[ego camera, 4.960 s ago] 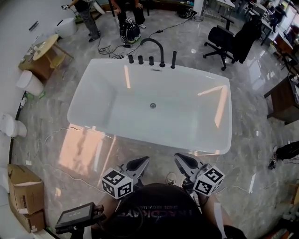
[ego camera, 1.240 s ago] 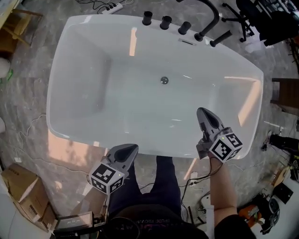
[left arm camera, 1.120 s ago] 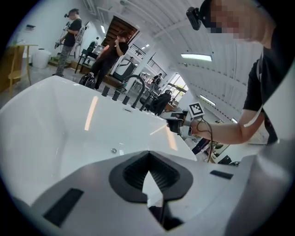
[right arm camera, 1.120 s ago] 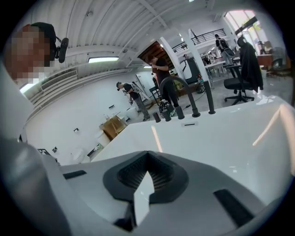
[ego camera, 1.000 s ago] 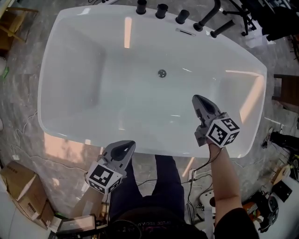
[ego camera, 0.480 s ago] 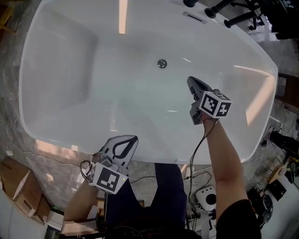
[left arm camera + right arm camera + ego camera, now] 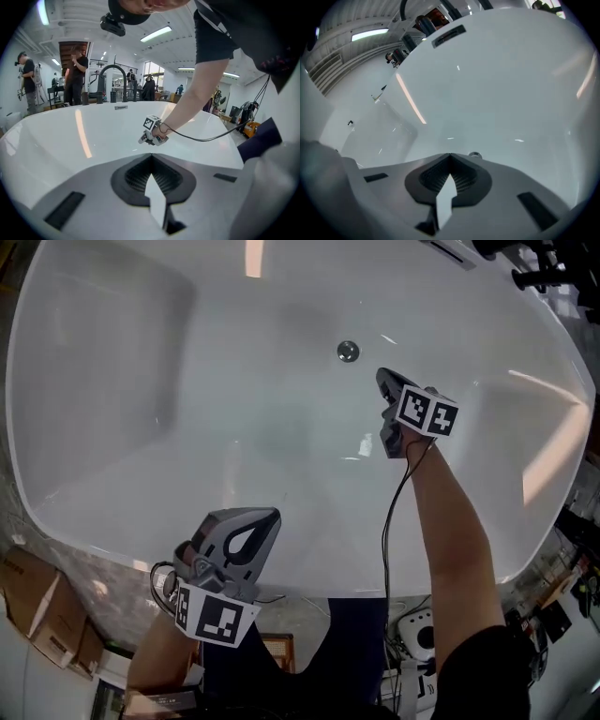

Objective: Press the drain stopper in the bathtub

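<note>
The white bathtub [image 7: 84, 521] fills the head view. Its round metal drain stopper [image 7: 348, 351] sits on the tub floor near the top middle. My right gripper [image 7: 382, 377] is inside the tub, shut and holding nothing, its tip a short way below and right of the stopper. In the right gripper view the stopper [image 7: 475, 154] peeks just past the shut right gripper [image 7: 450, 155]. My left gripper [image 7: 274, 514] hangs over the tub's near rim, shut and holding nothing. From the left gripper [image 7: 151, 155] I see the right gripper [image 7: 151, 135] low over the tub floor.
Black tap fittings [image 7: 539, 263] stand on the far rim, and a black arched faucet [image 7: 111, 70] shows there too. Cardboard boxes [image 7: 37, 615] lie on the floor at lower left. A black cable [image 7: 386, 521] trails from the right gripper. People [image 7: 75, 70] stand beyond the tub.
My right gripper has reached further into the tub and closer to the drain stopper. The head view has moved over the tub. The left gripper stays by the near rim.
</note>
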{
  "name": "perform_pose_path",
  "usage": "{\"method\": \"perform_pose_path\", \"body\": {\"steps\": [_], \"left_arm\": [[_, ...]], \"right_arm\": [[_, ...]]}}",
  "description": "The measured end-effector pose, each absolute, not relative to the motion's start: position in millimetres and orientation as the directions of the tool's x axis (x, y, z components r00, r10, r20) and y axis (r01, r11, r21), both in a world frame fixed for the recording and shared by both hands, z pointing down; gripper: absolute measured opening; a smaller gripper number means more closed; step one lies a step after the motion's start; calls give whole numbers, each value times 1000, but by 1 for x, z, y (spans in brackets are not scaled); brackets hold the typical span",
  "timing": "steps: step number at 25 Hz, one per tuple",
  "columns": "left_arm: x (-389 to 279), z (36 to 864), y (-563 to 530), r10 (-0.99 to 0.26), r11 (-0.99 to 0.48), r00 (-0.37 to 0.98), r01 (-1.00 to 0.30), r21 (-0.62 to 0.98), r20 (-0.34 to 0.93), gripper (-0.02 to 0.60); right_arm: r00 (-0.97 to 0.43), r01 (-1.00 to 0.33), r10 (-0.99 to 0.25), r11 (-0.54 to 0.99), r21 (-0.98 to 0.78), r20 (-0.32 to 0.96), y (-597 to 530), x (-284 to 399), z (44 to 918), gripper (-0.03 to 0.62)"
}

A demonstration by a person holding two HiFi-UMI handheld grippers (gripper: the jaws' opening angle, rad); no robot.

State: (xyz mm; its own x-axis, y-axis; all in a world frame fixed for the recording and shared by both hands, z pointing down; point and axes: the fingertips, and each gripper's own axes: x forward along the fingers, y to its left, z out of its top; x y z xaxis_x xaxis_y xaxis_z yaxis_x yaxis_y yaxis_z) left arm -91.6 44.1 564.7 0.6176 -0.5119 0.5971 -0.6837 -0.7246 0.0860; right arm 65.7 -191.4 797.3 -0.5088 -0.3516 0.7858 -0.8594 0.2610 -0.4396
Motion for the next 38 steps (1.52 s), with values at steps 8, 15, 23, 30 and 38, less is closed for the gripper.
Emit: {"method": "perform_pose_path", "body": {"steps": [8, 15, 23, 30, 38], "left_arm": [[-116, 565, 14, -471, -564, 667, -731, 385, 577, 11], [-127, 604, 11, -483, -504, 603, -785, 361, 635, 11], [-91, 626, -1, -374, -581, 645, -723, 374, 666, 11], [-80, 657, -3, -367, -440, 634, -763, 474, 681, 11], [-81, 663, 0, -376, -344, 625, -780, 523, 684, 11]], "right_arm": [[-454, -882, -315, 290, -371, 833, -210, 63, 887, 18], [-443, -888, -287, 272, -372, 849, -217, 55, 935, 17], [-440, -887, -253, 270, -374, 862, -228, 57, 961, 17], [-441, -888, -235, 251, -384, 866, -234, 66, 992, 16], [-449, -879, -209, 280, -387, 869, -237, 64, 989, 15]]}}
